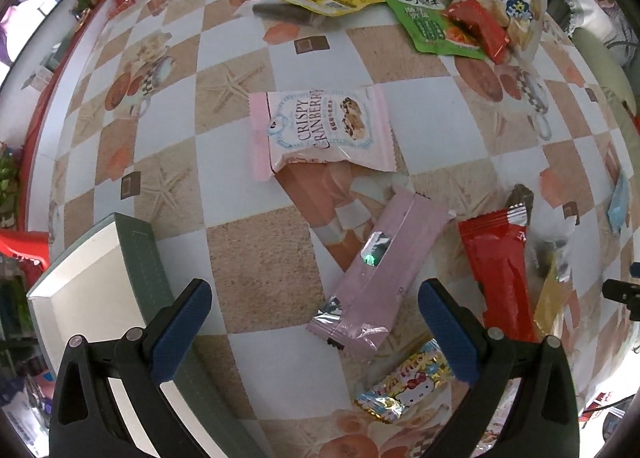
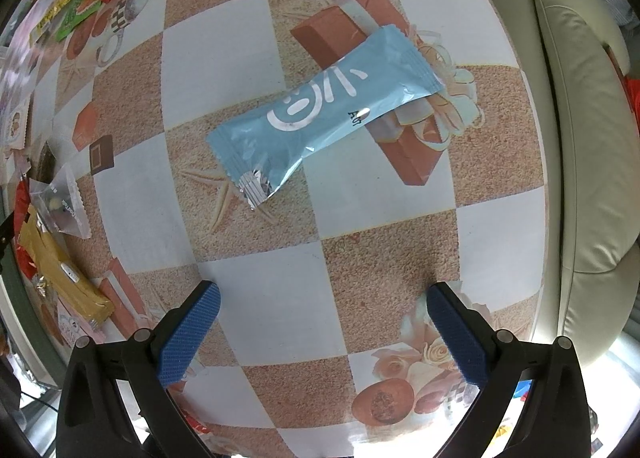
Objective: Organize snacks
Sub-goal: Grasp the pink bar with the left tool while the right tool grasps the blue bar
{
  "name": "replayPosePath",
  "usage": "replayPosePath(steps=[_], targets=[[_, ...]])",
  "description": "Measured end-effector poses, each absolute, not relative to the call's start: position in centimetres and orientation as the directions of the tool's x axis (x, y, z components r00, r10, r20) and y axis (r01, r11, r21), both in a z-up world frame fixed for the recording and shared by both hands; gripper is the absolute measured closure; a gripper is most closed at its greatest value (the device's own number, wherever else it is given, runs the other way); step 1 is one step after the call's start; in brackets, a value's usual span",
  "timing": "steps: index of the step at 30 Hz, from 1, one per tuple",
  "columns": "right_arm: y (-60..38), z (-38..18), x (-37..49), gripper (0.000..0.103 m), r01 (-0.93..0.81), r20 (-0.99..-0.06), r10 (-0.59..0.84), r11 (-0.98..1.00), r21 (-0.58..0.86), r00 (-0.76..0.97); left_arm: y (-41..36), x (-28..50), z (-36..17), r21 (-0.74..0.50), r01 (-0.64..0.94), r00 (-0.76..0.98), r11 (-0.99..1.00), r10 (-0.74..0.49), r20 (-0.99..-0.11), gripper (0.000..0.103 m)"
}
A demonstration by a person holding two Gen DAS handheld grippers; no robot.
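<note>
My left gripper (image 1: 314,334) is open and empty above the checked tablecloth. A long pink snack bar (image 1: 378,270) lies just ahead between its fingers. A pink Crispy Cranberry packet (image 1: 322,132) lies farther ahead. A red bar (image 1: 500,274) and a Hello Kitty candy (image 1: 404,386) lie to the right. A grey-rimmed white box (image 1: 92,286) sits at the lower left under the left finger. My right gripper (image 2: 320,334) is open and empty. A light blue snack bar (image 2: 324,110) lies on the cloth ahead of it.
A pile of yellow, green and red packets (image 1: 420,10) lies at the far right of the table. In the right wrist view a yellow packet (image 2: 60,274) and a clear packet (image 2: 62,206) lie at the left, and a pale sofa (image 2: 580,118) borders the table's right edge.
</note>
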State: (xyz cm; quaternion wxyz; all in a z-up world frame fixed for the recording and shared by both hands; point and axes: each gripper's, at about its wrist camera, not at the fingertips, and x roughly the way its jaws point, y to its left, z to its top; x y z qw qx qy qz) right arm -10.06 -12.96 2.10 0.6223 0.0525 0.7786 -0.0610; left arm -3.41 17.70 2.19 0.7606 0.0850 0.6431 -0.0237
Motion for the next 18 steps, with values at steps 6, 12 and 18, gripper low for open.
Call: replayPosePath(steps=[6, 12, 18], targets=[[-11.9, 1.6, -9.7, 0.0, 0.163, -0.976, 0.005, 0.986, -0.032, -0.219, 18.1, -2.5, 1.6, 0.107, 0.144, 0.161, 0.984, 0.083, -0.983, 0.0], [-13.7, 2.9, -7.5, 0.0, 0.318, -0.981, 0.127, 0.945, 0.074, -0.148, 17.7, -2.3, 1.3, 0.1, 0.155, 0.151, 0.983, 0.076, -0.986, 0.0], [-16.8, 2.1, -4.6, 0.0, 0.542, -0.97, 0.215, 0.832, 0.12, -0.116, 16.2, -2.0, 0.9, 0.107, 0.166, 0.164, 0.98, 0.079, -0.983, 0.0]])
